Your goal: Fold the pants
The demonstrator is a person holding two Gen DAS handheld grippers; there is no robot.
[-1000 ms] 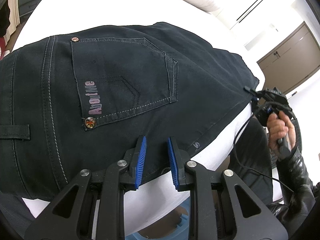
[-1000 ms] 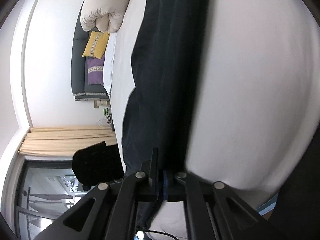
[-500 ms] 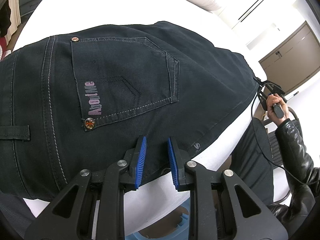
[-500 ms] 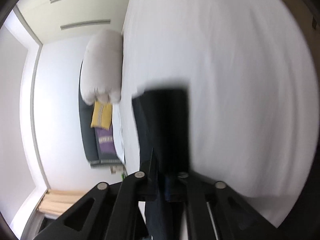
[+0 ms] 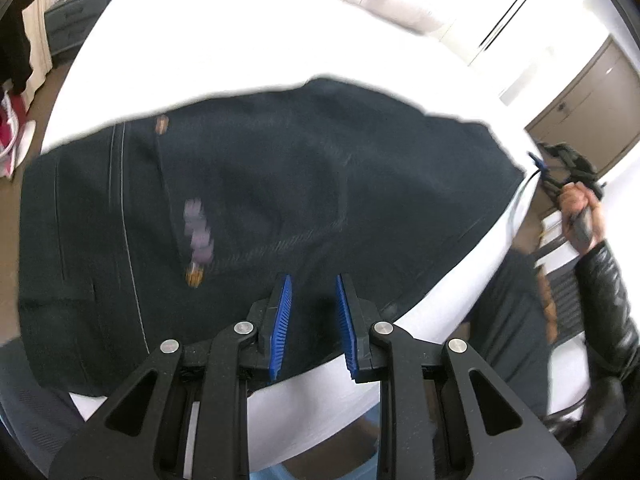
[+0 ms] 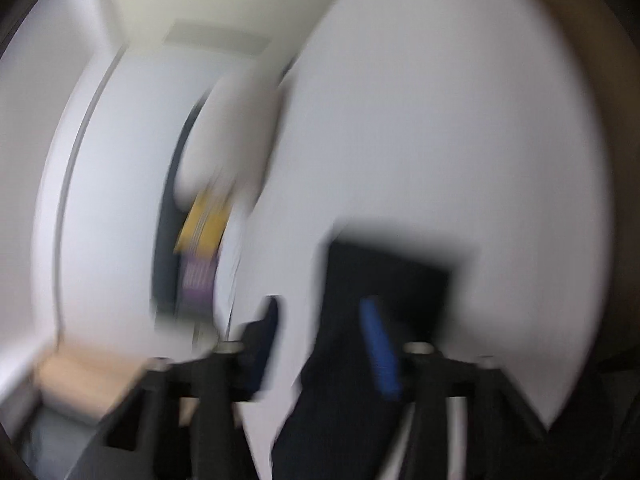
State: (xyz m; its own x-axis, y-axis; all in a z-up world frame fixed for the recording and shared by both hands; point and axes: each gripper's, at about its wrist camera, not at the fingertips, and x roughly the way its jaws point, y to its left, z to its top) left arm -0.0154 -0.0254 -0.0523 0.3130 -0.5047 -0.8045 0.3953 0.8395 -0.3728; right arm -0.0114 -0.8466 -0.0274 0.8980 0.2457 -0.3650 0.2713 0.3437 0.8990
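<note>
Pants (image 5: 280, 200): big, dark and floppy, lying flat on the white bed (image 5: 200, 40).

The pants look like thick jean cloth, so I think they are a bit heavy, soft and bendy, not slippery, and will not break. They will sag when lifted, so good places to hold are the edges and corners, like the waistband end or the leg ends. The back pocket (image 5: 248, 200) sits in the middle of the pants and has pale purple writing down its side, but it is too blurry to read. The left tongs (image 5: 314, 320) hang over the near edge of the pants, spread apart and holding nothing. The right tongs (image 5: 538, 164) are at the far right corner of the pants; the right camera's view is blurry but shows them spread apart, with dark cloth between the blue pads (image 6: 380, 352).
</note>
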